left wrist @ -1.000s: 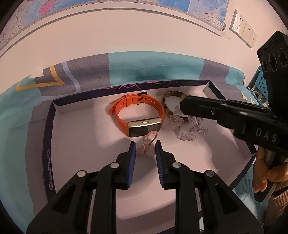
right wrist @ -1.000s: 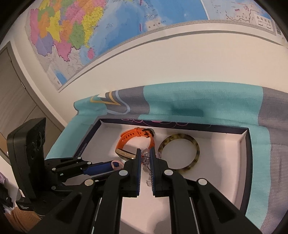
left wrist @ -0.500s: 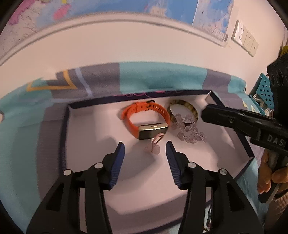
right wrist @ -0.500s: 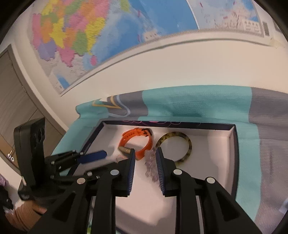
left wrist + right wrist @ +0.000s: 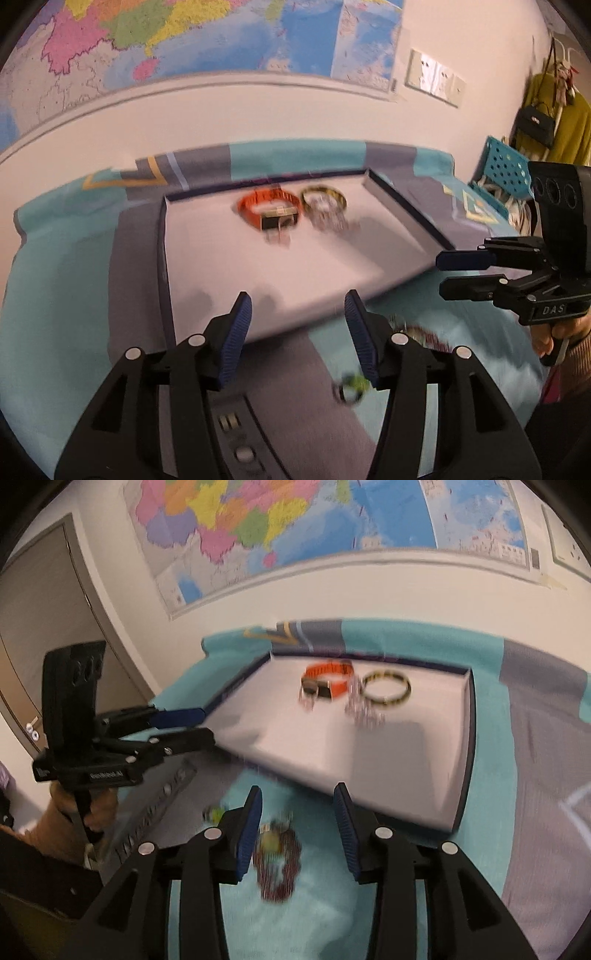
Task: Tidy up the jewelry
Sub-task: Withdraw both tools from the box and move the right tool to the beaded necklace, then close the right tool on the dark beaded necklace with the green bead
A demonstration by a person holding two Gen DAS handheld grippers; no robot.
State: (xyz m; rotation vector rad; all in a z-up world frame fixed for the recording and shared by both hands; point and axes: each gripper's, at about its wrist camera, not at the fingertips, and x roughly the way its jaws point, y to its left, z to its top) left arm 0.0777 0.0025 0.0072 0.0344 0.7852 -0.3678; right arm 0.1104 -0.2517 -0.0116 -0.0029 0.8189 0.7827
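The white tray [image 5: 161,258] with a dark blue rim holds an orange watch band [image 5: 258,205], a tortoise bangle [image 5: 338,195], a clear bead bracelet [image 5: 328,219] and a small pink ring [image 5: 279,234]. My left gripper [image 5: 297,321] hangs open and empty over the tray's near edge. A green ring [image 5: 352,386] lies on the cloth by its right finger. In the right wrist view my right gripper [image 5: 298,812] is empty with its jaws opening. A dark red bead bracelet [image 5: 277,864] lies on the cloth under the gap, untouched. Motion blurs both views.
A teal and grey cloth [image 5: 535,760] covers the table against a white wall with a map. A grey strip with round marks [image 5: 155,805] lies near the front edge. A second green ring [image 5: 214,814] sits beside it. A blue crate [image 5: 502,170] stands at the right.
Both grippers have opened and drawn back out of the tray toward the front. The pink ring and the clear bead bracelet now lie loose in the tray.
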